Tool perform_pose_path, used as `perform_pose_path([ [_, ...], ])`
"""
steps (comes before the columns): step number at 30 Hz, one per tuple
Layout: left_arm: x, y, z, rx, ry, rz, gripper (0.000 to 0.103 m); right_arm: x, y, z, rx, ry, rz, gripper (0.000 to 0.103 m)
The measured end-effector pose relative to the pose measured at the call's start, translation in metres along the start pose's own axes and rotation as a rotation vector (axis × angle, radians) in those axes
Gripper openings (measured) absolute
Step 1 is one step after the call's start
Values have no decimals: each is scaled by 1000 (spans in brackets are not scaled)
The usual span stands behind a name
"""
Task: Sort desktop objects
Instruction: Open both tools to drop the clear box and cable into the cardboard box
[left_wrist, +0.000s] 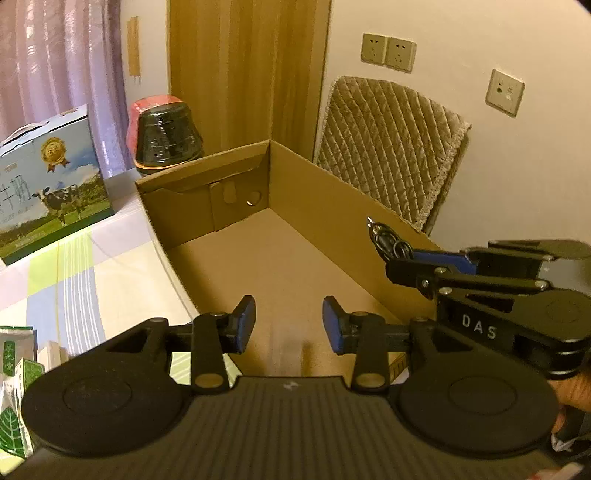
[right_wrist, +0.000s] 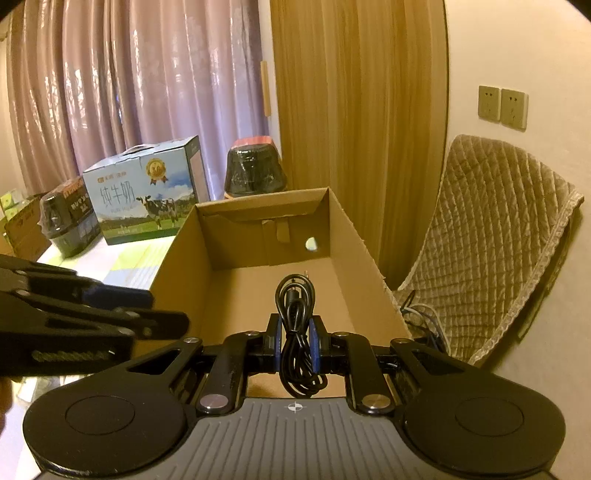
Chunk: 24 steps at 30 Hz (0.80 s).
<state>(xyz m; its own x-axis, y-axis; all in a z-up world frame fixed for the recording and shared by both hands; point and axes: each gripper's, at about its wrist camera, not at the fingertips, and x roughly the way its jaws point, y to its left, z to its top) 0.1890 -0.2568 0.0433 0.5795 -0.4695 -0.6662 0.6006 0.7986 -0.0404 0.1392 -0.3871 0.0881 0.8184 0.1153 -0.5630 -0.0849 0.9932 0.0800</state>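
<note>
My right tongs (right_wrist: 295, 345) are clenched on a coiled black cable (right_wrist: 295, 314), its loop sticking up past the blue pads (right_wrist: 317, 345) and its tail hanging below them. I hold it over the near end of the open box (right_wrist: 354, 236), whose brown floor lies bare beneath. My left tongs (left_wrist: 289, 325) are released, pads apart with nothing between them, hovering over the box's near left wall. From the left camera I see the right tongs (left_wrist: 421, 258) reaching in over the box's right wall. The box sits on the counter (left_wrist: 74, 273); a milk carton (right_wrist: 144, 195) and a black pot (right_wrist: 256, 173) stand behind it
</note>
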Motion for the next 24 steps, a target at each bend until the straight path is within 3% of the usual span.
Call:
perform_pose_path([
  [15, -56, 36, -25, -108, -68, 55, 42, 13, 6, 10, -11, -4, 3, 15],
  [20, -74, 45, -38, -133, -82, 74, 43, 3, 6, 9, -2, -30, -10, 36],
  [24, -89, 54, -53, -150, -77, 100, 45, -15, 12, 7, 7, -58, -12, 45],
])
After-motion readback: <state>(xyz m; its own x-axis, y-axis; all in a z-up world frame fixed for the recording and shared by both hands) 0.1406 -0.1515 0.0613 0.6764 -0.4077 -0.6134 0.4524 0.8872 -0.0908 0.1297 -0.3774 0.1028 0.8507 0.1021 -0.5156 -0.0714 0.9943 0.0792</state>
